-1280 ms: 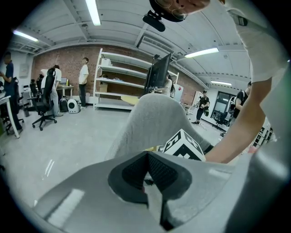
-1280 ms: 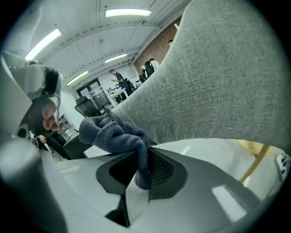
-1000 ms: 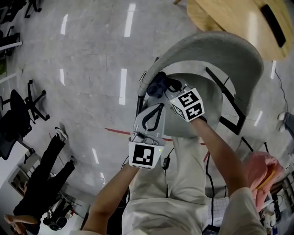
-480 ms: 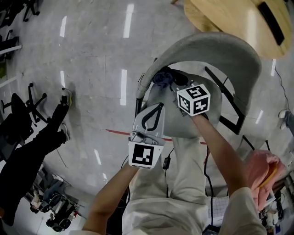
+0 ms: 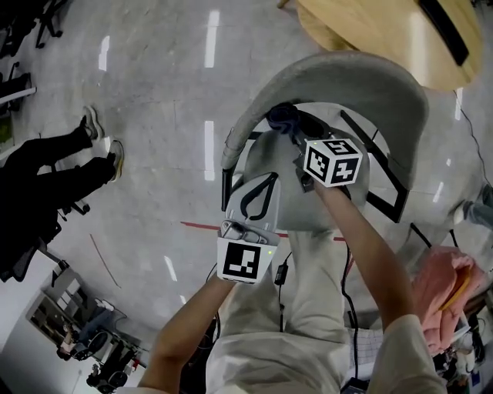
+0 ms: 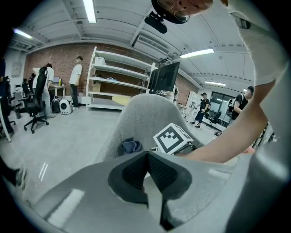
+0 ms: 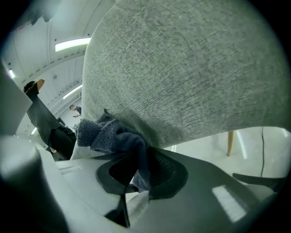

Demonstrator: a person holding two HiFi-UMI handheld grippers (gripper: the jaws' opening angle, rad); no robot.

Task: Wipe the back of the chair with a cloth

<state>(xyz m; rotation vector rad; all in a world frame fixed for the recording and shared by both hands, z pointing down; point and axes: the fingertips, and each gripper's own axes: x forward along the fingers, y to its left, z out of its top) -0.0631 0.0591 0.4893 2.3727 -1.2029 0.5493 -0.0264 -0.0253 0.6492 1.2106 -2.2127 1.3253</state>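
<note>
The grey upholstered chair (image 5: 350,77) stands in front of me, its curved back (image 6: 145,116) rising beyond my hands. My right gripper (image 5: 296,132) is shut on a dark blue cloth (image 5: 282,117) and presses it against the inner face of the chair back (image 7: 182,68). In the right gripper view the cloth (image 7: 109,134) bunches out of that gripper (image 7: 138,159) against the grey fabric. My left gripper (image 5: 258,183) hovers over the seat's left side, shut and holding nothing. In the left gripper view the cloth (image 6: 131,146) lies beyond the left gripper (image 6: 148,157).
A round wooden table (image 5: 385,35) stands behind the chair with a black item (image 5: 443,21) on it. A pink cloth (image 5: 443,288) lies at the right. A person's legs (image 5: 54,161) are at the left on the floor. Shelving (image 6: 118,82) and office chairs stand far off.
My right gripper has slid the cloth to the right along the inside of the chair back. The left gripper has stayed put. The person at the left has moved further up the floor.
</note>
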